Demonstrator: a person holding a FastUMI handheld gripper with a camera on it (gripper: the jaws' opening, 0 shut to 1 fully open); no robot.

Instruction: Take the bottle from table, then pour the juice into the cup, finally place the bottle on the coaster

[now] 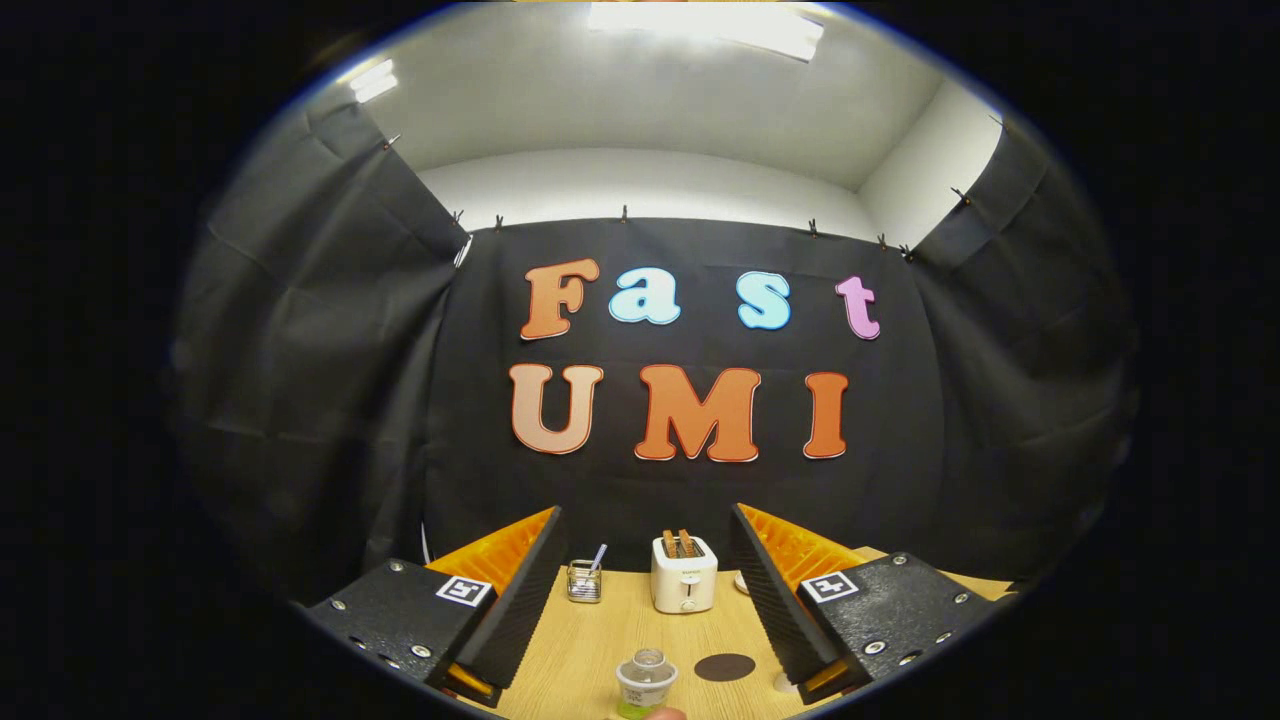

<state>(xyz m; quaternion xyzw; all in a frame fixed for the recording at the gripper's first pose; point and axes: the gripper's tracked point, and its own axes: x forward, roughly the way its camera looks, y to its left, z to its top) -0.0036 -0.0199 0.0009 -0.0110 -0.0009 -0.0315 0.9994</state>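
Low between the wide-spread fingers [645, 610] stands a small clear bottle [645, 685], cap on.

The surface [585, 650] looks like pale, matt wood grain. The toaster [684, 580] is smooth, glossy plastic. The cup [645, 685] seems clear plastic, though it is small here. The coaster [724, 667] is dark and matt. The wall [300, 400] is creased cloth.
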